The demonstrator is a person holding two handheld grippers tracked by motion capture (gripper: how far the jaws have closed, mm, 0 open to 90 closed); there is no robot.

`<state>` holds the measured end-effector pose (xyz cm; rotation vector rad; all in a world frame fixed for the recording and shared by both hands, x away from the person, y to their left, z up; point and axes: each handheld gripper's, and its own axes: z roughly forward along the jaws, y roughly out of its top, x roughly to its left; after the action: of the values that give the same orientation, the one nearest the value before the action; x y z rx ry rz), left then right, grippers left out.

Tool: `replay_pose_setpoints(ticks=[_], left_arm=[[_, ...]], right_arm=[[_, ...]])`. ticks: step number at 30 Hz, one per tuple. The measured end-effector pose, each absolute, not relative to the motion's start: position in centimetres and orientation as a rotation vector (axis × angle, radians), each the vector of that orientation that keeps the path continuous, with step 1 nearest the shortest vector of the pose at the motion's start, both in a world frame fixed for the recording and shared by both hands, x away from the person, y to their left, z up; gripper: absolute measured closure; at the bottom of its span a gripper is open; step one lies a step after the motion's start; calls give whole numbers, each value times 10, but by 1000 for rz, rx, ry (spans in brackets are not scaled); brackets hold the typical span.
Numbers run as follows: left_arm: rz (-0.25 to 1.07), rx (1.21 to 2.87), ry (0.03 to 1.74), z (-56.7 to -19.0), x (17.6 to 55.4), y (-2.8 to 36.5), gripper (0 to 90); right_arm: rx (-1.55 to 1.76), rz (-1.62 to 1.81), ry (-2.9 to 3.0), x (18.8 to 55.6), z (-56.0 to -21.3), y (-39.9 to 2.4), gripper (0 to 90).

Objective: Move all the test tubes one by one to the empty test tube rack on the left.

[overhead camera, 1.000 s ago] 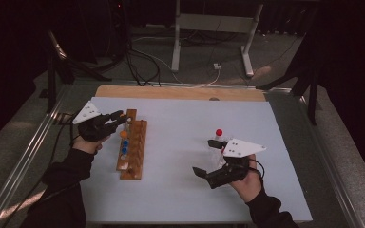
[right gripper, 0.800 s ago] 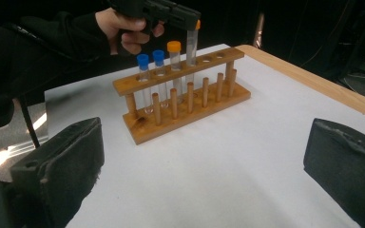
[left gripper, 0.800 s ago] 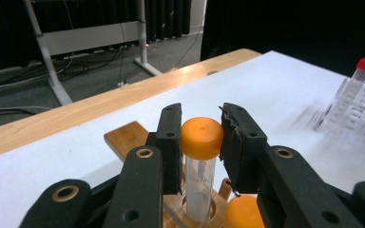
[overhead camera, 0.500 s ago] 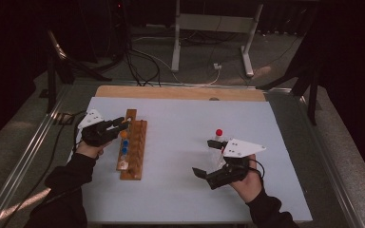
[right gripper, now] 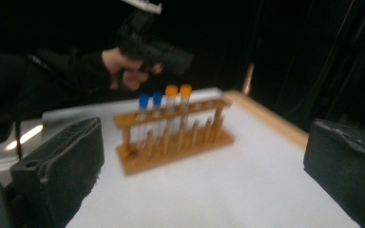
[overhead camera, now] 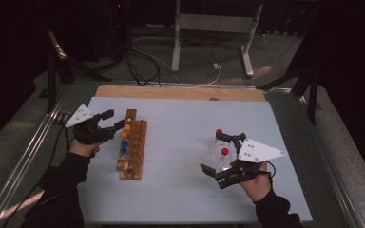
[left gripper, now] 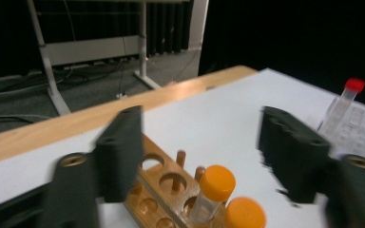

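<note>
A wooden tube rack (overhead camera: 138, 156) stands at the left of the white table top. It holds two orange-capped tubes (overhead camera: 125, 130) and two blue-capped tubes (overhead camera: 124, 145). My left gripper (overhead camera: 116, 119) hovers at the rack's far end. Its jaws have just been opening, and they stand open either side of the orange caps (left gripper: 217, 183) without touching them. My right gripper (overhead camera: 217, 153) is at the right, open, with nothing between the pads (right gripper: 71, 152). Beside it stand clear tubes with red caps (overhead camera: 225, 151); one more red-capped tube (left gripper: 347, 99) shows in the left gripper view.
The rack (right gripper: 171, 142) has several unfilled holes (left gripper: 172, 180). A wooden strip (overhead camera: 180, 92) runs along the table's far edge, and metal rails (overhead camera: 38, 137) run along its sides. Stand legs and cables (overhead camera: 209, 61) lie on the floor beyond.
The left gripper's jaws have opened at the rack, letting go of an orange-capped tube. The right hand has risen a little, and a second red cap now shows.
</note>
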<state>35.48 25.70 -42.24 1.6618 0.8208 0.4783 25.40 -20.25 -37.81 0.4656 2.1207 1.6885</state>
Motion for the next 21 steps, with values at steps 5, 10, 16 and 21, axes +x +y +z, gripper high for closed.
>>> replay_pose_setpoints(ticks=[5, 10, 16, 21], left_arm=[[484, 1632, 770, -408, 339, 261, 125], [489, 1642, 717, -402, 321, 261, 25], [485, 1643, 685, -402, 307, 262, 18], [482, 1627, 684, -405, 303, 266, 18]], right_arm=[[559, 1618, 2117, 253, -369, -226, 72], [712, 1589, 2135, 254, -381, -251, 71], [864, 1464, 2163, 256, -416, -268, 129], [956, 1406, 2214, 267, -445, -271, 303]])
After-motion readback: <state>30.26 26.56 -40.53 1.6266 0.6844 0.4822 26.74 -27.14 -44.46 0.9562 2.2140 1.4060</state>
